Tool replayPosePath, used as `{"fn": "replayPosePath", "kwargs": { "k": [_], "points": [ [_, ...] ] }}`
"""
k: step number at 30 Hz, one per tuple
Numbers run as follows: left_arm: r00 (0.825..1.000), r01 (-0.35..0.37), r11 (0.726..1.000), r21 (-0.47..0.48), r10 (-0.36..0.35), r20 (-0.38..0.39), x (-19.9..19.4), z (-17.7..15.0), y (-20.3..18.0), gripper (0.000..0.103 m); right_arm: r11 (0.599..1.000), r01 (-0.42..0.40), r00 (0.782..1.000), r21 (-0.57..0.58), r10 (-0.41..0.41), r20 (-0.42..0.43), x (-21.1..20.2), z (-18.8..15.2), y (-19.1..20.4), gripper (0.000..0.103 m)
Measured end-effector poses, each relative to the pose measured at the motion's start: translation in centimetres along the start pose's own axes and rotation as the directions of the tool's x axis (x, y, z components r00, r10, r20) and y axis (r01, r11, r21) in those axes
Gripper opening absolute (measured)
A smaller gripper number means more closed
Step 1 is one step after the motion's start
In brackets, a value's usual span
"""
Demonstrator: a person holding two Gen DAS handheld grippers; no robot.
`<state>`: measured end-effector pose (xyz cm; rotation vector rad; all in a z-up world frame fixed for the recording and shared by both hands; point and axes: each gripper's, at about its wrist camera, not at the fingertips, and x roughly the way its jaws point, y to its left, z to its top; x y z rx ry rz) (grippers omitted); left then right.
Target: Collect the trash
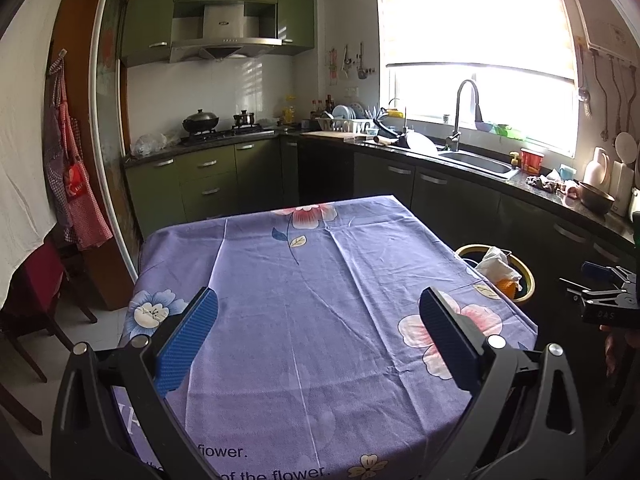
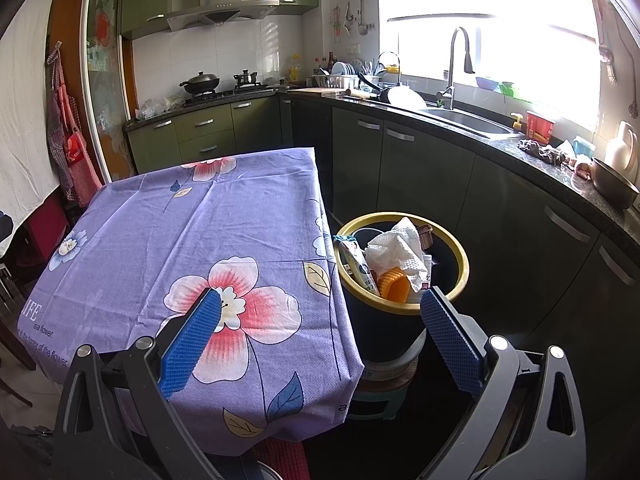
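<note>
While the left wrist view looks down the length of the desk [image 1: 320,300], the left gripper [image 1: 318,330] hangs above the purple flowered cloth with its blue-padded fingers [image 1: 188,340] spread wide and nothing between them. No trash lies on the cloth. Past the desk's far right corner stands the bin [image 1: 528,276], its yellow rim showing, with a crumpled white paper towel [image 1: 498,266] and something orange inside. At the right edge of this view part of the right gripper [image 1: 608,300] shows, held by a hand, though its fingers cannot be made out here. Behind the desk run green cabinets, a stove [image 1: 224,133] with pots, and a sink [image 1: 480,162] under a bright window.

From the right wrist view, the right gripper [image 2: 320,334] is also spread apart and empty, poised over the desk's near right corner [image 2: 280,280], one finger above the cloth and the other in front of the bin [image 2: 460,272]. That bin stands just beside the desk on a low stool [image 2: 380,392]. It holds the paper towel [image 2: 400,256], an orange ribbed item [image 2: 394,286], a wrapper [image 2: 358,260] and other packaging, piled up near the rim.
</note>
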<state>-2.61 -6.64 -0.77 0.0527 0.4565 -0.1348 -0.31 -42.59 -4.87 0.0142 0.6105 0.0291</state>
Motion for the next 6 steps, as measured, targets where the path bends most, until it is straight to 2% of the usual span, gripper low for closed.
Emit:
{"fn": "replayPosePath", "kwargs": {
  "k": [6],
  "points": [
    [0.999,-0.007,1.000,-0.004,0.006,-0.049,2.5,0.7,1.2,0.096,1.000,-0.022,1.000,0.017,0.022,-0.013,1.7,0.7,0.1,0.098]
  ]
}}
